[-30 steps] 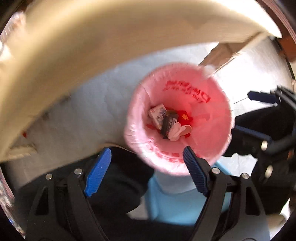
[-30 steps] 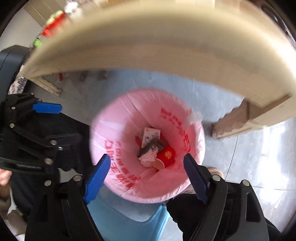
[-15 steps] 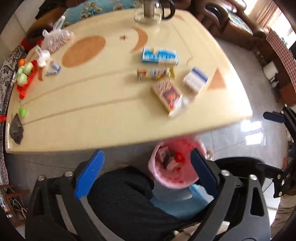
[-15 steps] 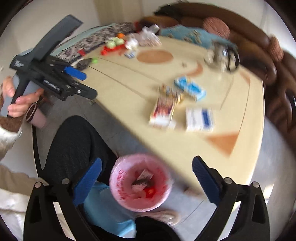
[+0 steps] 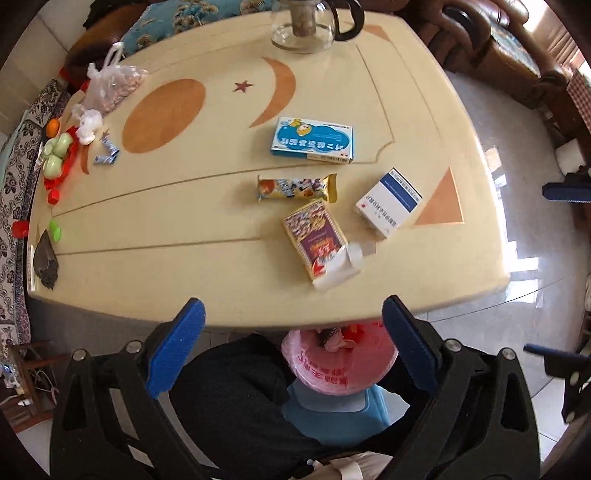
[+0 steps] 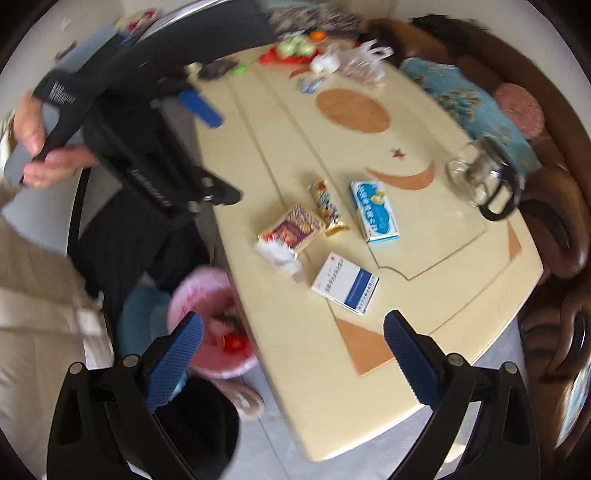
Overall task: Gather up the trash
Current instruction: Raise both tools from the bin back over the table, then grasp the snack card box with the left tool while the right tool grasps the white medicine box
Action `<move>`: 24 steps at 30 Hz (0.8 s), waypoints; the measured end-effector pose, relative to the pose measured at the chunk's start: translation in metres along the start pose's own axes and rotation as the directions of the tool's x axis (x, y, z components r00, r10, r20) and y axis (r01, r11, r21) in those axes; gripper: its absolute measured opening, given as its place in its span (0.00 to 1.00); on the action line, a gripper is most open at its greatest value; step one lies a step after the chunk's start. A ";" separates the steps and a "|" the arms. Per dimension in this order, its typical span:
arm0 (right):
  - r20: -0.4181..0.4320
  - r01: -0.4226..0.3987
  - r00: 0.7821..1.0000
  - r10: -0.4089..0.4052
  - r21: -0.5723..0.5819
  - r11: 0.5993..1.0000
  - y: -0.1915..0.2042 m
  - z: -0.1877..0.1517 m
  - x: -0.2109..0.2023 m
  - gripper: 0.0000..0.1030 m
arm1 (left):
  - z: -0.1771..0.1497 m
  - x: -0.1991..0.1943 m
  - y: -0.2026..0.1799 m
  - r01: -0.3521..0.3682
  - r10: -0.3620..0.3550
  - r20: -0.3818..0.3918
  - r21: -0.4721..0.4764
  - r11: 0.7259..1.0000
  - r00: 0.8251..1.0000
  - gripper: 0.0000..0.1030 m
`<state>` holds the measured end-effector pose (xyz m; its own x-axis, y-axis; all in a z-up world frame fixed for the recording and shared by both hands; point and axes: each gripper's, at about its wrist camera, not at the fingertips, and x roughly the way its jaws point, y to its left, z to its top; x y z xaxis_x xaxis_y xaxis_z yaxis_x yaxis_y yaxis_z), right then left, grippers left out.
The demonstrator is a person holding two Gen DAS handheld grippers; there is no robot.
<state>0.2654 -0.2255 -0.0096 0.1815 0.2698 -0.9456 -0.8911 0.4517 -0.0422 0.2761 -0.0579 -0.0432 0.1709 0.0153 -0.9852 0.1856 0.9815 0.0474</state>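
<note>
I count three boxes on the table: a blue-and-white box, a white box with a blue stripe and a torn-open yellow box. One snack bar wrapper lies among them. One glass teapot stands at the table's far edge, one pink-lined bin under its near edge.

Bright daylight, glare on floor tiles at right, right-wrist view motion-blurred, fisheye-bent edges

Both claws have risen from over the pink-lined bin to above the table.
</note>
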 end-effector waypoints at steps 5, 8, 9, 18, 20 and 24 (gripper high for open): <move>-0.039 -0.043 0.998 0.039 -0.108 0.993 -0.015 0.005 0.019 0.93 | 0.026 0.027 -0.015 -0.013 0.012 -0.043 -0.020 1.000 0.999 0.91; -0.038 -0.074 0.997 0.069 -0.159 0.984 -0.024 0.010 0.032 0.93 | 0.037 0.047 -0.021 -0.027 0.025 -0.064 -0.033 0.999 0.998 0.91; -0.042 -0.084 0.996 0.078 -0.166 0.983 -0.026 0.012 0.036 0.93 | 0.040 0.052 -0.021 -0.025 0.022 -0.075 -0.037 0.999 0.997 0.91; -0.154 -0.125 0.984 0.085 -0.279 0.952 -0.032 0.011 0.083 0.93 | 0.060 0.097 -0.025 -0.021 0.011 -0.151 -0.061 0.998 0.988 0.91; -0.159 -0.136 0.983 0.091 -0.298 0.945 -0.033 0.012 0.091 0.93 | 0.063 0.103 -0.024 -0.030 0.019 -0.152 -0.070 0.997 0.988 0.91; -0.150 -0.154 0.983 0.110 -0.328 0.932 -0.037 0.016 0.106 0.93 | 0.068 0.121 -0.022 -0.017 -0.001 -0.183 -0.099 0.995 0.983 0.91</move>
<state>0.3247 -0.1999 -0.1026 0.0183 0.1869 -0.9822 -0.9949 0.1005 0.0005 0.3584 -0.0903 -0.1527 -0.0097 0.0489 -0.9988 0.0857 0.9952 0.0479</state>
